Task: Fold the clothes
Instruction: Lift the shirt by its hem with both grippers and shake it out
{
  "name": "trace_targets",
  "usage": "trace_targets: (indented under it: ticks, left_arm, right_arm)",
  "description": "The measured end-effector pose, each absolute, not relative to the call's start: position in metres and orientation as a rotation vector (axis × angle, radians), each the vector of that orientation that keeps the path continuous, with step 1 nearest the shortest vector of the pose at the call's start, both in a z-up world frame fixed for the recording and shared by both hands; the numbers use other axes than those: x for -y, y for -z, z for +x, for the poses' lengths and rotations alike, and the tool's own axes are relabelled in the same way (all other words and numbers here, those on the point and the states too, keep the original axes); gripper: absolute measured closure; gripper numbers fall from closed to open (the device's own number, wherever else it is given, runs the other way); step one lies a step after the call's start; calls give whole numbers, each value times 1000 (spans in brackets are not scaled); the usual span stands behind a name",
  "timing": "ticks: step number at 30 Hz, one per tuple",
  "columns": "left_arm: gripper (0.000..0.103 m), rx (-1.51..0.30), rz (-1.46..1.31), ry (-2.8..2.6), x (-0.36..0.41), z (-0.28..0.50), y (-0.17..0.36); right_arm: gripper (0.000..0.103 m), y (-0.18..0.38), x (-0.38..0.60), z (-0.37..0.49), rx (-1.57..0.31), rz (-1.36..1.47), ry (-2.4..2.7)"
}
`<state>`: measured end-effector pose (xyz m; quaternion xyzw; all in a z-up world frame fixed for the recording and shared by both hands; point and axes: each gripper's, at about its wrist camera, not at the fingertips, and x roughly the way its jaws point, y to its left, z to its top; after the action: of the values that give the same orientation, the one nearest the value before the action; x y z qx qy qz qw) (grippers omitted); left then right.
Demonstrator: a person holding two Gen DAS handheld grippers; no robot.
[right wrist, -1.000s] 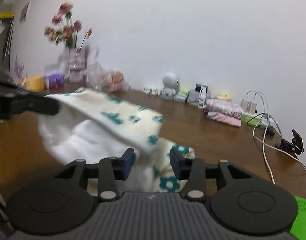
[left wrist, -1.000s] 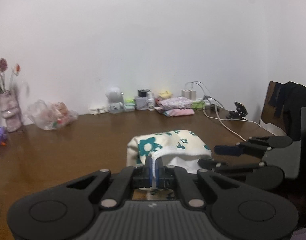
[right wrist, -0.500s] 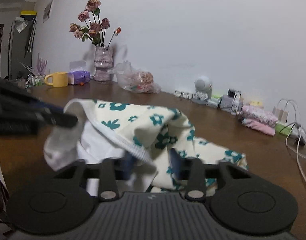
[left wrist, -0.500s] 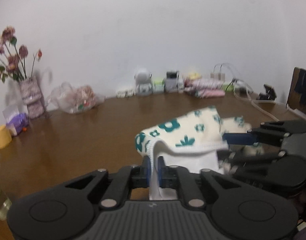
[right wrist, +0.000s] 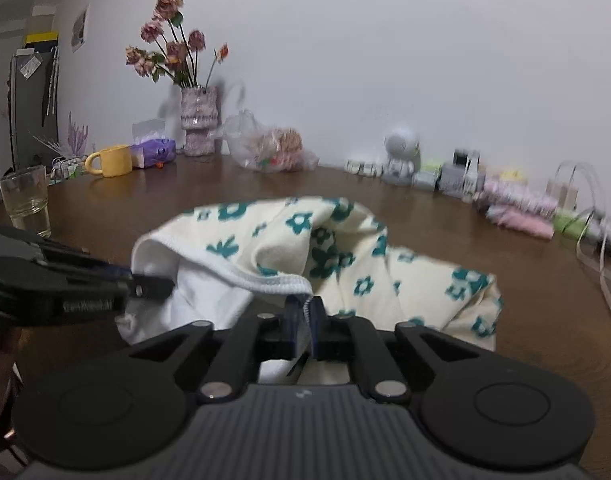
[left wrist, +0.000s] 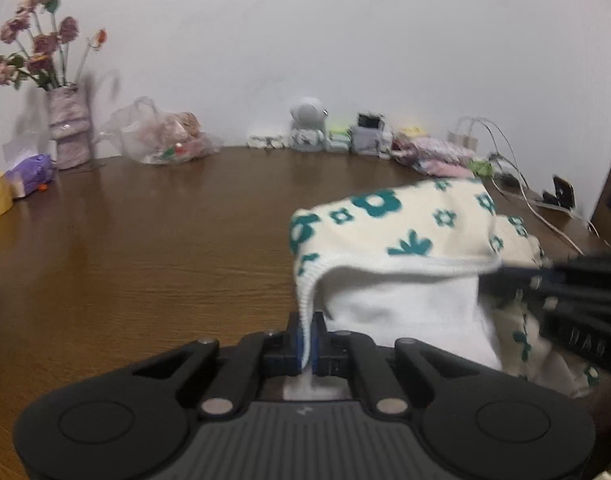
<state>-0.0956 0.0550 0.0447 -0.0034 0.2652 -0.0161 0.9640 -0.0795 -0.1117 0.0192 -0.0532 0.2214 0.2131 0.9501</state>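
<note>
A cream garment with teal flowers (left wrist: 409, 224) and a white inside is held up over the brown table (left wrist: 145, 248). My left gripper (left wrist: 305, 340) is shut on its ribbed white hem. My right gripper (right wrist: 303, 320) is shut on the same hem further along; it shows blurred at the right of the left wrist view (left wrist: 553, 284). In the right wrist view the garment (right wrist: 289, 236) drapes from both grippers, its far part resting on the table, and the left gripper (right wrist: 149, 280) pinches it at the left.
Along the back wall stand a vase of flowers (right wrist: 197, 120), a plastic bag (right wrist: 273, 152), a white figurine (right wrist: 401, 152), small boxes and folded pink cloths (right wrist: 521, 212). A yellow mug (right wrist: 109, 160) and a glass (right wrist: 25, 200) stand at the left. Cables (left wrist: 517, 184) lie at the right.
My right gripper has closed on the garment's hem; it was open a second ago. Both grippers swung left along the table with the garment lifted between them.
</note>
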Motion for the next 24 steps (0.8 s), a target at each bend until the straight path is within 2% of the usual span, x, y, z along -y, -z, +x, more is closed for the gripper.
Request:
trace_targets:
  ticks: [3, 6, 8, 13, 16, 20, 24]
  left_arm:
    - [102, -488, 33, 8, -54, -95, -62]
    - [102, -364, 130, -19, -51, -82, -128]
    - [102, -244, 175, -7, -48, -81, -194]
    - [102, 18, 297, 49, -31, -94, -358]
    - [102, 152, 340, 16, -26, -106, -442]
    - [102, 150, 271, 114, -39, -107, -478]
    - [102, 8, 289, 143, -39, -57, -447]
  right_arm:
    - [101, -23, 113, -77, -460, -106, -435]
    - [102, -73, 127, -73, -432, -80, -458]
    - [102, -134, 138, -75, -332, -133, -445]
    - [102, -325, 161, -112, -10, -344, -370]
    - [102, -412, 168, -126, 61, -425, -342]
    - [102, -463, 190, -121, 64, -367, -317]
    - [102, -447, 195, -77, -37, -344, -325]
